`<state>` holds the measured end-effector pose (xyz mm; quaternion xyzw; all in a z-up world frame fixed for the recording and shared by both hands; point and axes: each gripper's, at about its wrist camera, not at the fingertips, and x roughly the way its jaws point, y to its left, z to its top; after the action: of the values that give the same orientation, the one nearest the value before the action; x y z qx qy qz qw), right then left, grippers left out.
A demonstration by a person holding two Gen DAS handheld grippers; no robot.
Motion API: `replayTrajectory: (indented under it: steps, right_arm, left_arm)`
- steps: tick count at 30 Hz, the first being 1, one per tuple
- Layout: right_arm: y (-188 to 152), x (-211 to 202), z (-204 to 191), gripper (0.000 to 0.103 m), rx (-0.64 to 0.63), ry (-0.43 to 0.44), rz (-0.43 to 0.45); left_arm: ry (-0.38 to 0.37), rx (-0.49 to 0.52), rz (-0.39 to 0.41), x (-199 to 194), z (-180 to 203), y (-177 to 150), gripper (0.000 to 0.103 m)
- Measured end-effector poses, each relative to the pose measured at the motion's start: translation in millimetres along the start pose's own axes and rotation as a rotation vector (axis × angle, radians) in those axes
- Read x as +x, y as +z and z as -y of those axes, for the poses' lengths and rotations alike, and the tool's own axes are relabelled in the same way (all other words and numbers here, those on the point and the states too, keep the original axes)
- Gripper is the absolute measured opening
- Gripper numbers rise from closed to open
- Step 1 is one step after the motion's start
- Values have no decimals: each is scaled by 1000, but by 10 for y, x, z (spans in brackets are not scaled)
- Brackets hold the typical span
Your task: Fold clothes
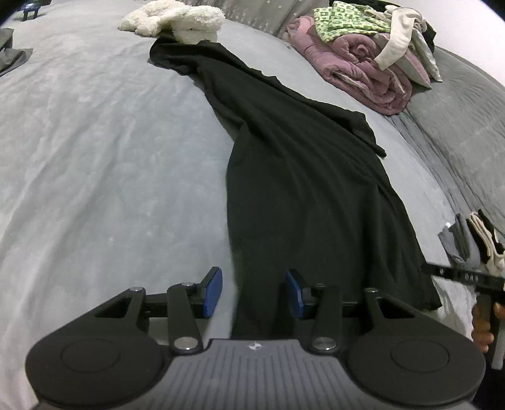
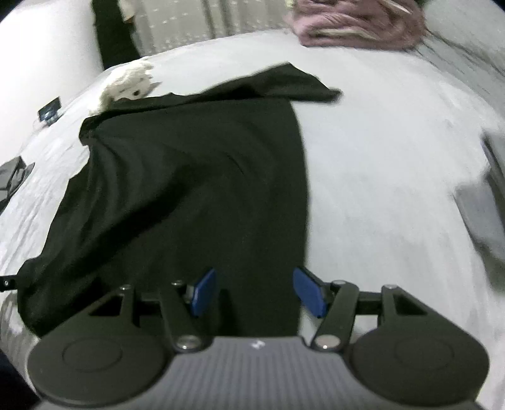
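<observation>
A long black garment [image 1: 300, 189] lies flat on the grey bed [image 1: 94, 157], stretching from the near end toward the far pillows. My left gripper [image 1: 254, 274] is open at the garment's near end. Its blue pads stand apart on either side of the cloth's left edge, and nothing is pinched. In the blurred right wrist view the same black garment [image 2: 189, 173] fills the left half of the picture. My right gripper [image 2: 255, 274] is open over the near end, with the cloth's right edge running between its pads. A hand [image 1: 483, 334] holding the right tool shows at the right border.
A white plush toy [image 1: 176, 19] lies at the garment's far end. A heap of pink quilt and clothes [image 1: 363, 56] sits at the far right. A small stack of folded pieces [image 1: 473, 243] is near the right edge. Dark cloth [image 1: 12, 56] lies at the far left.
</observation>
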<state>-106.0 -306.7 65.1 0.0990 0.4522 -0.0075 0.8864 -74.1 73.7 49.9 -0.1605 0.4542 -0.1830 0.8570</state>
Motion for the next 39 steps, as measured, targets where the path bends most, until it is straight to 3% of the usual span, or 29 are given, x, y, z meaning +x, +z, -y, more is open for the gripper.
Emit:
replayTrajectory:
  steps: [4,5,6,7,8,10,12,16,20,23,25,27,33,39]
  right_arm:
    - [-206,-89,106,57,46,-6,0]
    - [-247,-111,112,56,52,-3,4]
    - [-295,-129,99,54,47,-1,7]
    - [-338,-140,66,42,30,-4,11]
    - [-376,-148,13,26,7,-16,18]
    - [-435,-162,-84,6,-28,-31,29]
    - [-453,-230,-129,6,-9,-6,65]
    - [-475,-541,-28,6,127,204,152]
    - [-574,-803,203,6,286,375,186]
    - [-664,-855,396,6,351,351,169]
    - [-694,-783,472,6,356,235,132]
    - [-735,-725,554,6,389,202,105]
    - [-760,-799,541,6,358,135,131]
    - [-833,-712,563,6,350,103,85]
  left_arm:
    - [-11,6,14,1,25,-45,39]
    - [-19,12,13,6,41,-57,20]
    - [-24,17,10,15,58,-67,9]
    - [-27,22,6,25,74,-78,3]
    - [-21,27,8,29,88,-87,3]
    - [0,24,20,-2,90,-82,2]
    - [-23,-17,64,-158,30,-40,1]
    - [-104,-73,181,-631,-140,52,1]
    - [-76,-50,216,-886,-182,4,1]
    - [30,15,137,-729,-106,-75,2]
    - [80,21,52,-516,-120,-130,2]
    - [105,10,2,-383,-138,-154,2]
    - [96,-17,6,-387,-229,-132,9]
    - [83,-29,9,-430,-318,-204,9]
